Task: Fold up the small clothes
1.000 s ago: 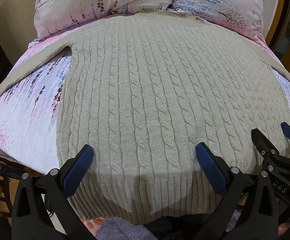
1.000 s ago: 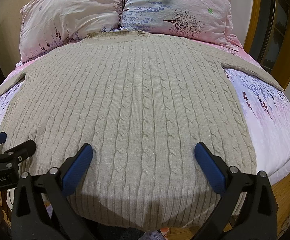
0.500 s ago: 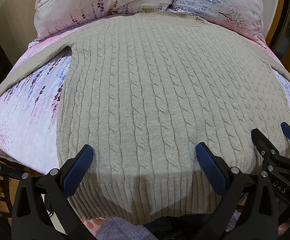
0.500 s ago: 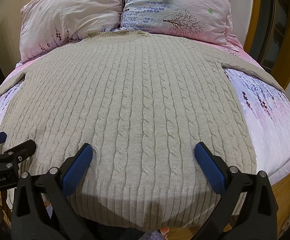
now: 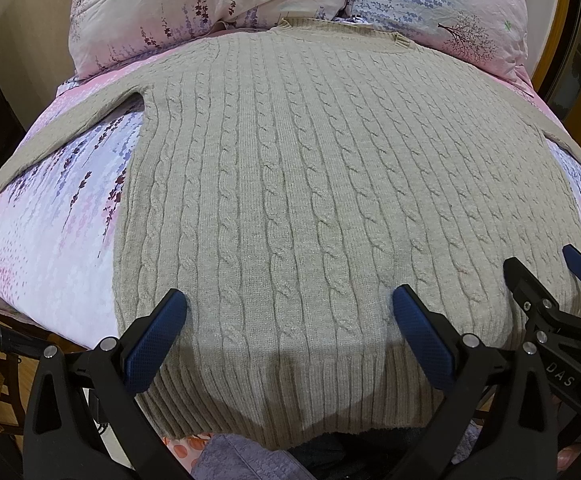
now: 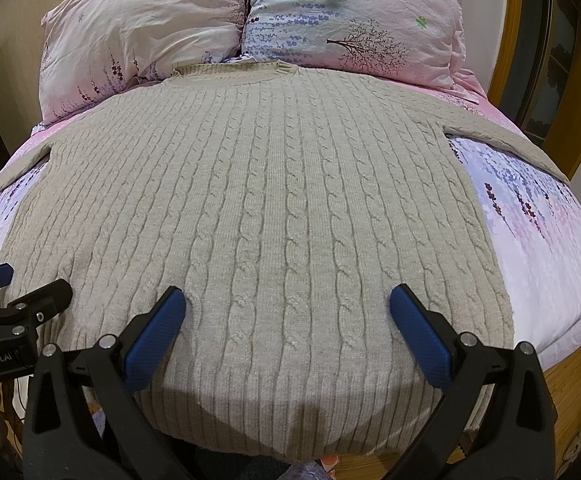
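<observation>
A beige cable-knit sweater lies flat and spread out on the bed, collar at the far end by the pillows, ribbed hem at the near edge; it also shows in the right wrist view. Its sleeves stretch out to both sides. My left gripper is open, its blue pads resting over the hem's left half. My right gripper is open over the hem's right half. Each gripper shows in the other's view: the right one and the left one. Neither holds anything.
Two floral pillows lean at the head of the bed. The pink and lilac floral sheet shows on both sides of the sweater. A wooden bed frame runs along the right. The bed's near edge drops off below the hem.
</observation>
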The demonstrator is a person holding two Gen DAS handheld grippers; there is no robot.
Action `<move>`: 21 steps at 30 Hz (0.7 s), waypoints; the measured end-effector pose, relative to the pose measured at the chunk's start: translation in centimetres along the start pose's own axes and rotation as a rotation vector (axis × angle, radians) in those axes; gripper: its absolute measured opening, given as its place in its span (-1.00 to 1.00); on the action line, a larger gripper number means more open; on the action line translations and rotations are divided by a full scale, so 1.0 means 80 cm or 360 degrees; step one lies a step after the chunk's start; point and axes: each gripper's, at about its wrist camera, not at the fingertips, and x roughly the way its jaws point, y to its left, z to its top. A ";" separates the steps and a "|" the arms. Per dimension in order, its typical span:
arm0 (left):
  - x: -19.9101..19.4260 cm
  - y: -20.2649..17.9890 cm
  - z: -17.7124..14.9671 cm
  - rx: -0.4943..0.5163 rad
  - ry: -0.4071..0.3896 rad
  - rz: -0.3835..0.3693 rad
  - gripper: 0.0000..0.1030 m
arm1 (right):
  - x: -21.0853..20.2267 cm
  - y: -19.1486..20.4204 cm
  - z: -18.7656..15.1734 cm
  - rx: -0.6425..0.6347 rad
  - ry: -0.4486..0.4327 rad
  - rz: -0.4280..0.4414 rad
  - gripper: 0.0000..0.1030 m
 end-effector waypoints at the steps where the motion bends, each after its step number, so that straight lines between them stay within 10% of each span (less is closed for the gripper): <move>1: 0.000 0.000 0.000 0.0000 -0.0001 0.0000 0.97 | 0.000 0.000 0.000 -0.0002 0.0000 0.0000 0.97; 21: -0.006 0.011 0.024 -0.0009 -0.0052 -0.0178 0.97 | 0.008 -0.022 0.023 -0.0128 0.0098 0.0211 0.96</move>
